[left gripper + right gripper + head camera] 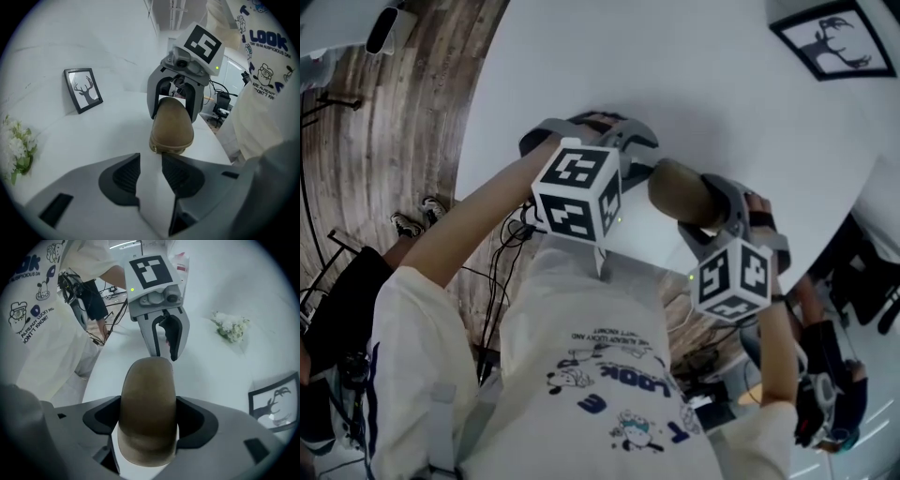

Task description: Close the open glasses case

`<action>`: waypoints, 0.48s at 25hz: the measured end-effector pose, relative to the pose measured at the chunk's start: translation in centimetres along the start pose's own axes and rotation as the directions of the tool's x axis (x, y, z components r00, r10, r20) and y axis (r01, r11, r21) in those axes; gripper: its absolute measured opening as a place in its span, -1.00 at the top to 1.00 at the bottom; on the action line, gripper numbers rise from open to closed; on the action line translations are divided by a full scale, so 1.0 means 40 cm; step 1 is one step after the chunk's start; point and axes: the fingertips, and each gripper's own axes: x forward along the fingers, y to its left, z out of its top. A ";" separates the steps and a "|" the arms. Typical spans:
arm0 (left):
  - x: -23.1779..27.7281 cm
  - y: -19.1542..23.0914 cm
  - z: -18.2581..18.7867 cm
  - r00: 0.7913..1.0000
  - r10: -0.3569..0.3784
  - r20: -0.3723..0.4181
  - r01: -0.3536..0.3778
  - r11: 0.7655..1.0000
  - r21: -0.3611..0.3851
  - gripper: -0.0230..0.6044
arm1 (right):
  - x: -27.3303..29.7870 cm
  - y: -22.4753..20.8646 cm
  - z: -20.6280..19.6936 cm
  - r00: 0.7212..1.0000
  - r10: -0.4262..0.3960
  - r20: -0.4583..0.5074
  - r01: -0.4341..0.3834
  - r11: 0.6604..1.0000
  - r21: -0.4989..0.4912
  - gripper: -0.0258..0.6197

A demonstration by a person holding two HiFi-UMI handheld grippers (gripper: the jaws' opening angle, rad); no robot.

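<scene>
A brown glasses case (684, 192) lies over the near edge of the round white table (694, 75). Its lid is down, with the seam showing at the end that faces the left gripper view (172, 124). My right gripper (712, 211) is shut on the case (149, 408), one jaw on each long side. The left gripper (623, 150) points at the case's far end from the other side. Its jaws (150, 159) stand a narrow gap apart with only table between them, the tips just short of the case. From the right gripper view, the left gripper (166, 350) hangs right above that end.
A framed deer picture (834, 37) stands at the table's far side, also in the left gripper view (84, 90). A small bunch of white flowers (230, 326) lies on the table. The table edge runs under my arms; wooden floor and cables (492, 272) lie below.
</scene>
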 end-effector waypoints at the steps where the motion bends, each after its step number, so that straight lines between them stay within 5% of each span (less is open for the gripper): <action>1: 0.005 0.001 0.001 1.000 0.001 -0.007 -0.001 1.000 0.006 0.47 | 0.006 -0.005 -0.006 1.000 -0.004 -0.002 0.004 1.000 -0.013 -0.17; 12: 0.019 -0.015 -0.003 0.995 -0.085 -0.053 0.088 0.994 0.064 0.71 | 0.039 -0.034 -0.030 1.000 0.030 -0.006 -0.030 0.992 -0.119 -0.18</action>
